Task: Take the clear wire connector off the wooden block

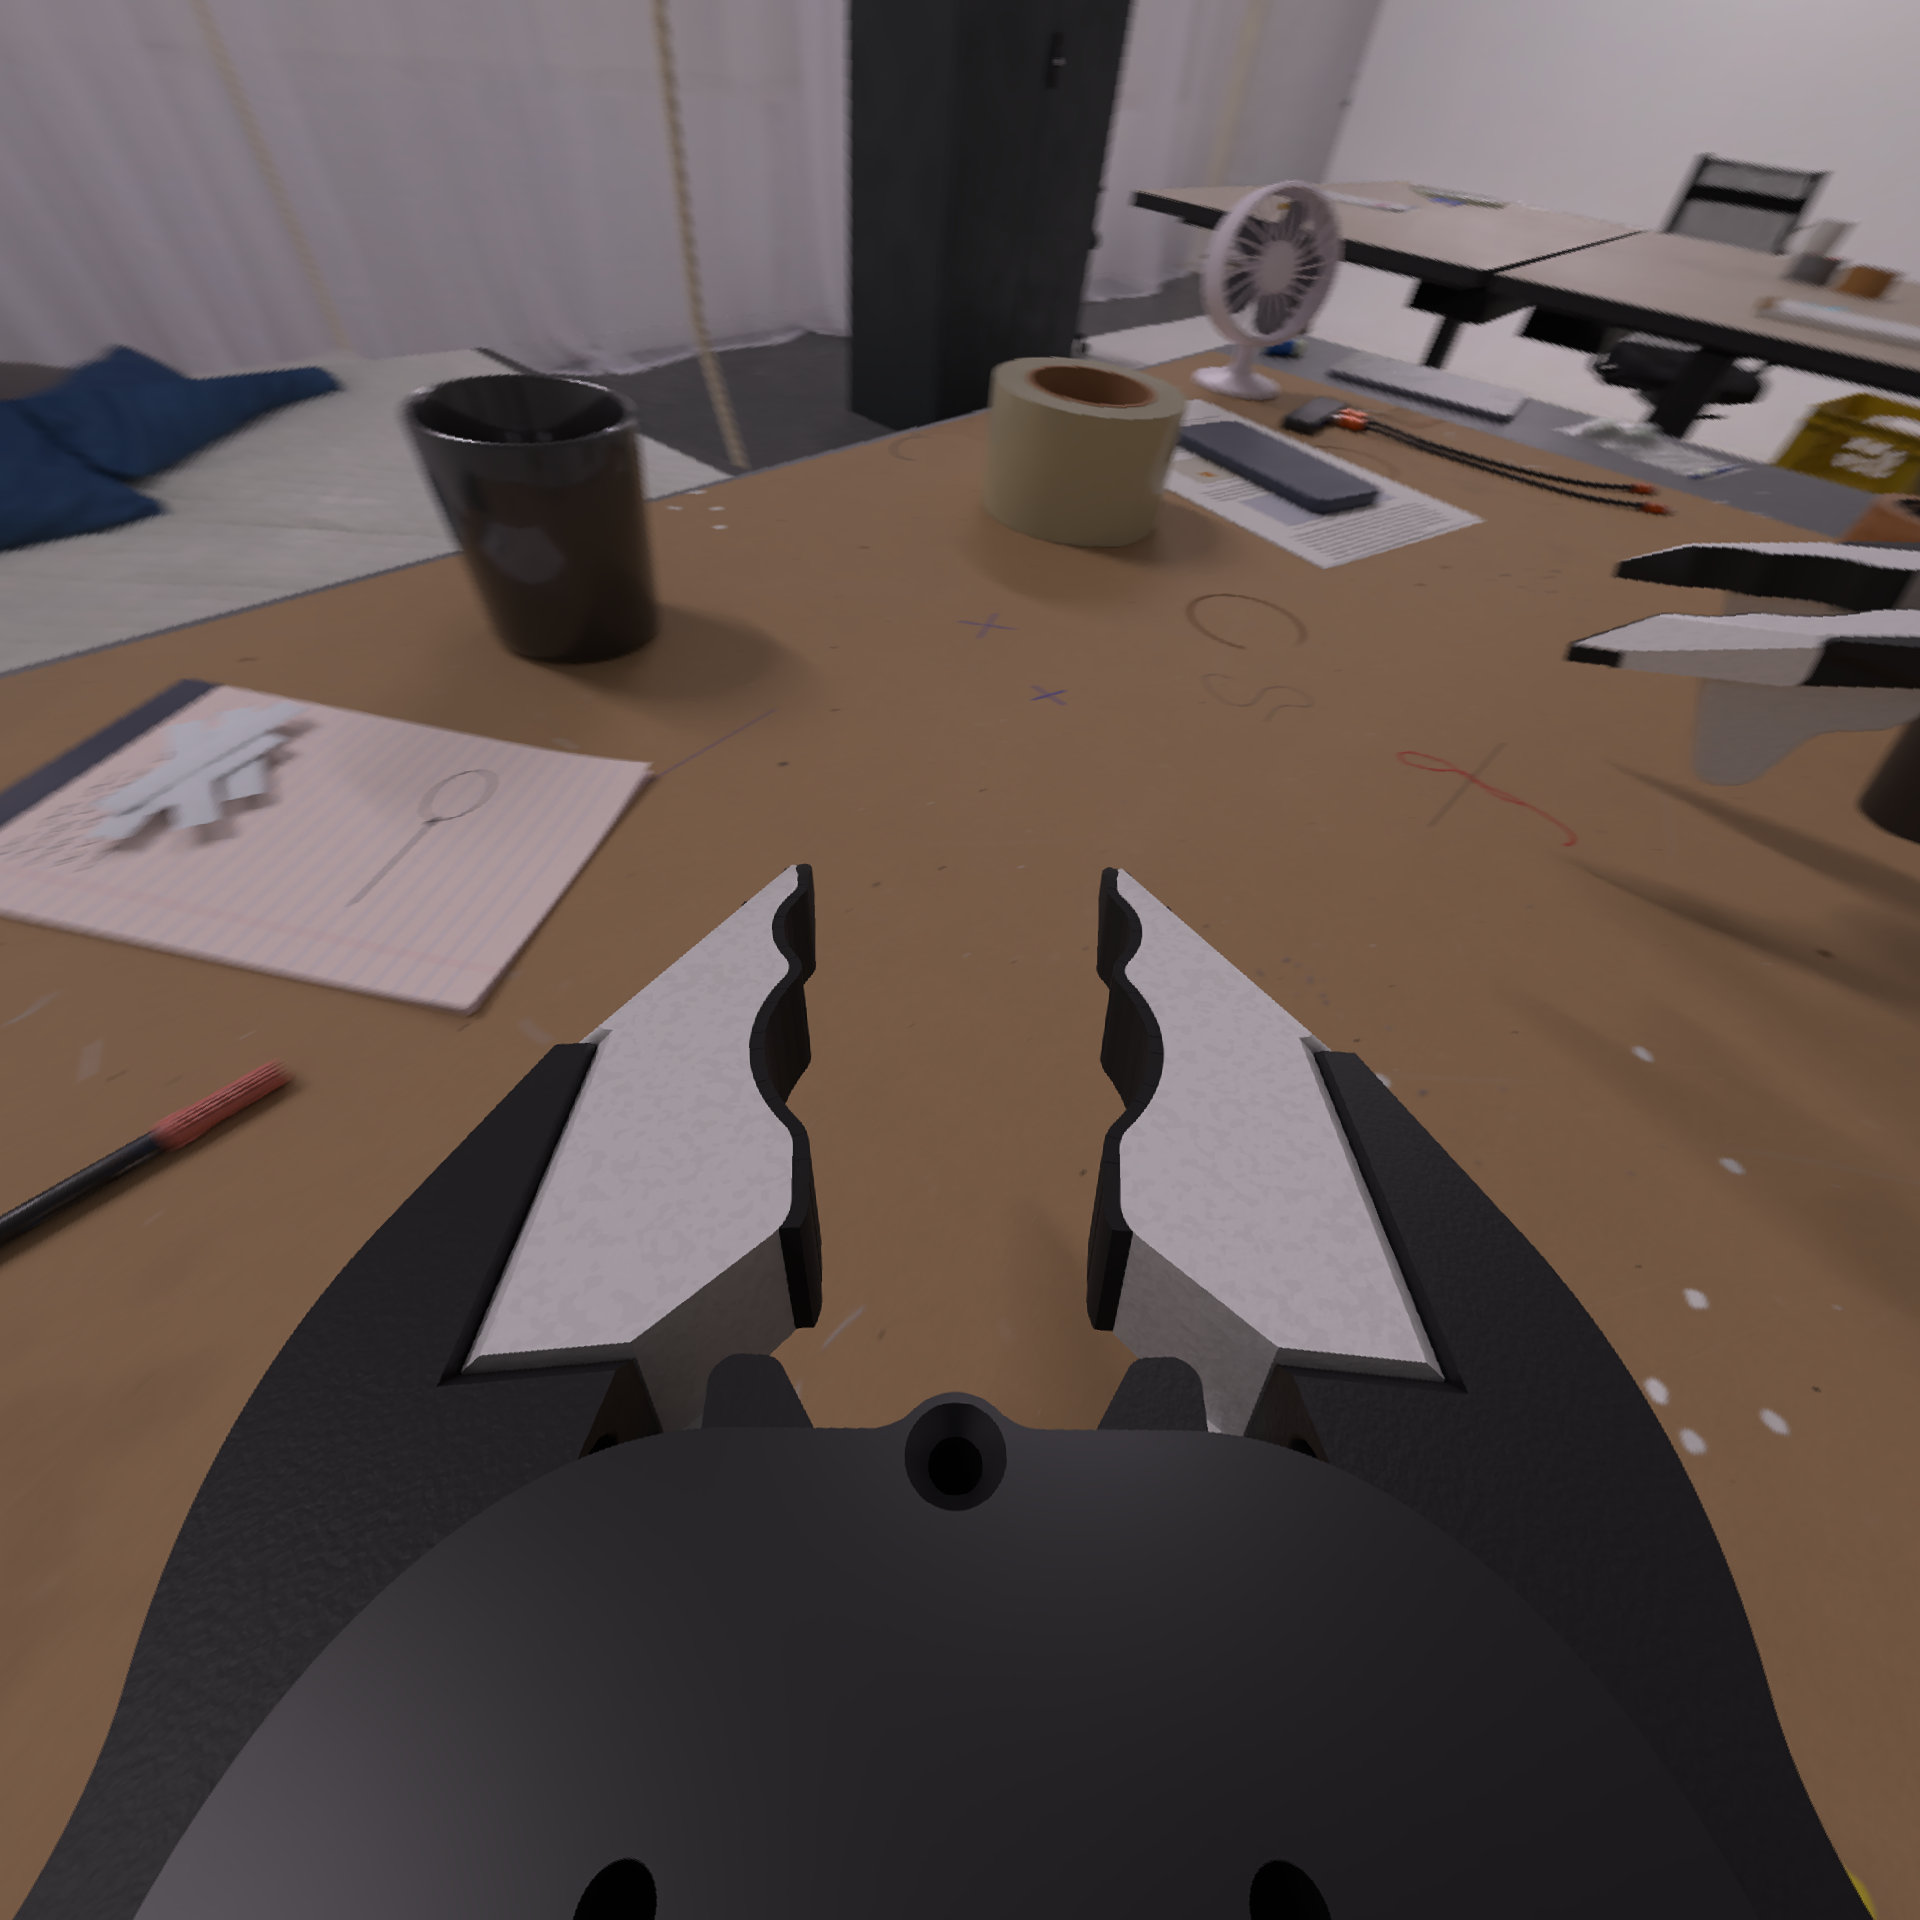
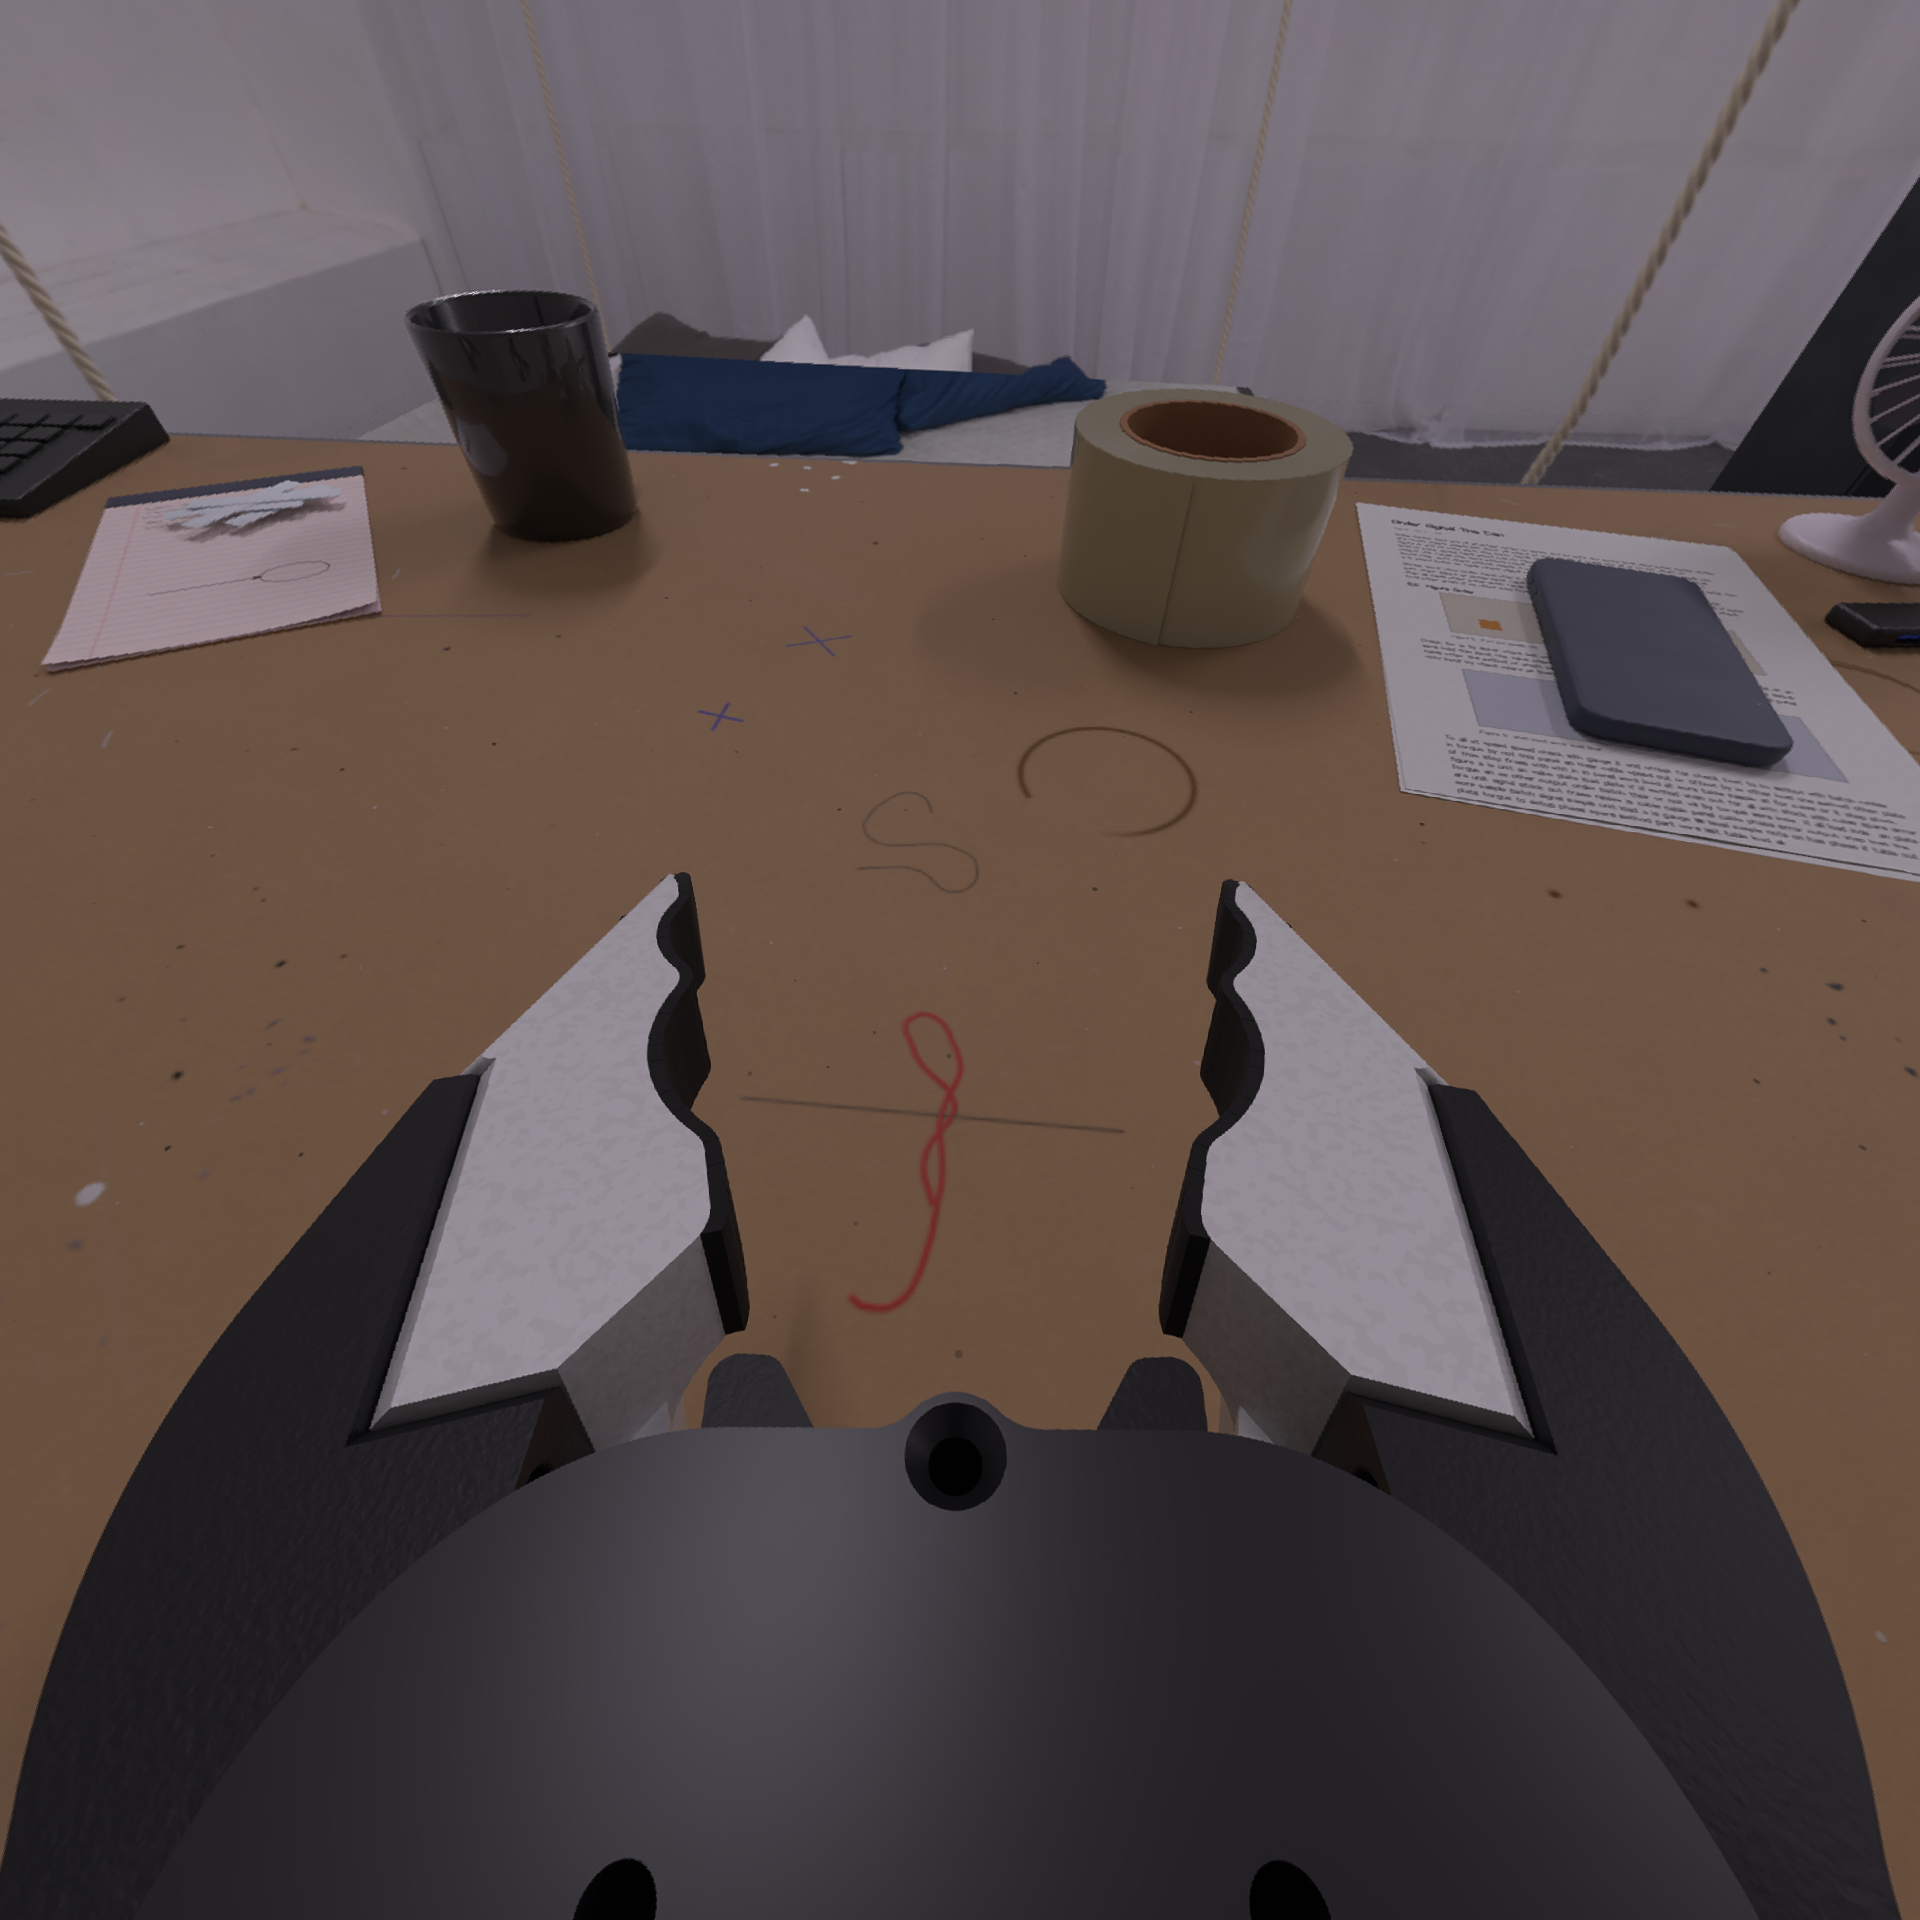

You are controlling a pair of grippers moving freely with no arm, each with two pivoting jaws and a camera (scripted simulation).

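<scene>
Neither view clearly shows a clear wire connector or a wooden block. My left gripper [image 1: 956, 883] is open and empty, low over the bare brown table [image 1: 935, 790]. My right gripper [image 2: 956, 894] is open and empty above a red scribble [image 2: 930, 1153] drawn on the table. The right gripper also shows at the right edge of the left wrist view [image 1: 1598, 610], fingers apart and pointing left. A small tan shape [image 1: 1901, 514] sits behind it at the frame edge; I cannot tell what it is.
A black cup [image 2: 525, 416], a tape roll [image 2: 1195, 520] and a pink notepad [image 2: 223, 566] stand at the back. A dark phone [image 2: 1652, 655] lies on a printed sheet. A pen [image 1: 145, 1143], a white fan [image 1: 1273, 281], a keyboard [image 2: 62, 447] and black cables with orange tips [image 1: 1475, 462] are around.
</scene>
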